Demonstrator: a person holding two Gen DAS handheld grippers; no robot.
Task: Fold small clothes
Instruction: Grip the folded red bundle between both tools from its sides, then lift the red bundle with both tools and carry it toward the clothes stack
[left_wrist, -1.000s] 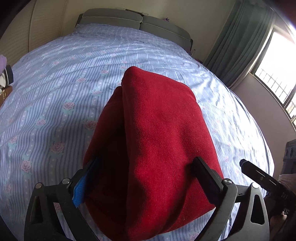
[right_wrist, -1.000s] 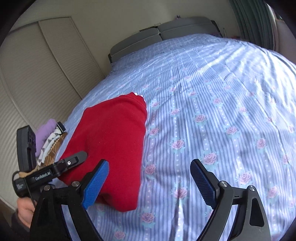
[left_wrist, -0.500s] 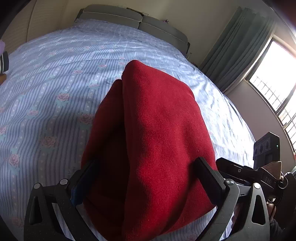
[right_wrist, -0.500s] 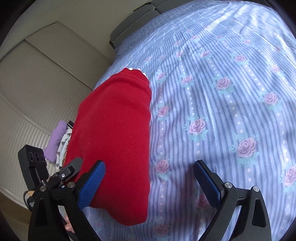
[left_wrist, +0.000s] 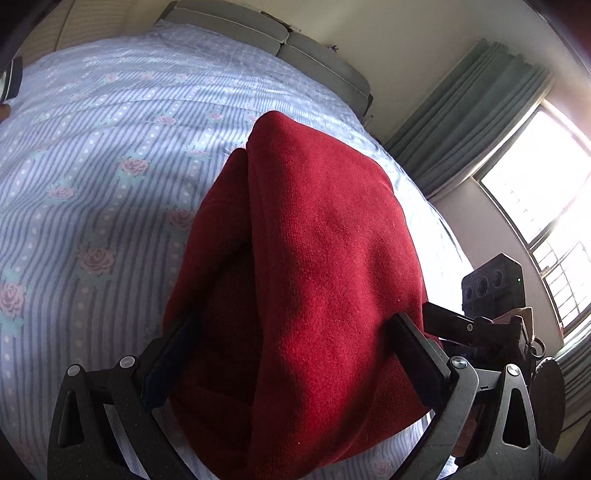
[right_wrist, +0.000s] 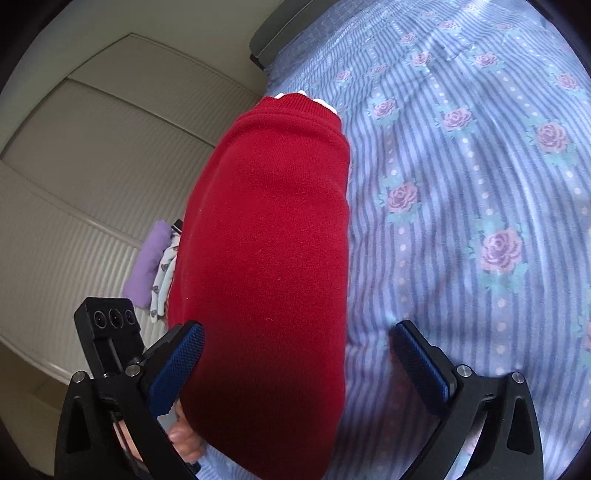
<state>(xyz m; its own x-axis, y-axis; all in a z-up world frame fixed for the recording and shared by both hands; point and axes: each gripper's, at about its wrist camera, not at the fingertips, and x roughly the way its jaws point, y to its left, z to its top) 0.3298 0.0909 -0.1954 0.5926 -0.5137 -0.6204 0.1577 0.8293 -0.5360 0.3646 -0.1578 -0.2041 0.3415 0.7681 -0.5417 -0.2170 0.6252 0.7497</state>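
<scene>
Item: bed covered by a pale blue striped cotton sheet printed with pink roses (left_wrist: 92, 184), spreading below and ahead of both claws, with a grey padded headboard (left_wrist: 266, 33) at its far end. Item: cream ribbed wardrobe doors (right_wrist: 92, 166), left of the right claw. Item: grey-green pleated curtains (left_wrist: 461, 122), ahead and to the right of the left claw. Item: folded red knitted fleece garment (left_wrist: 314, 258), a long bundle running straight away from the left gripper (left_wrist: 293, 323), its near end filling the span between the fingers and its ribbed hem farthest off. That claw stood wide, yet both pads bore against the bundle's flanks, so it was judged to be pinching the bundle across its width. Item: right gripper (right_wrist: 299, 330), spread fully, its jaws having just been opening. The bundle's right-hand edge lay between them, against or just beside the left pad and clear of the right pad. The garment lay to the left of this claw's centre line, so the left hand was the nearer. Item: small pile of a lilac cloth (right_wrist: 147, 266) and a white patterned cloth (right_wrist: 164, 273), beyond the bundle to the left, out of the way. Item: the person's fingers (right_wrist: 181, 435), under the bundle's near end.
</scene>
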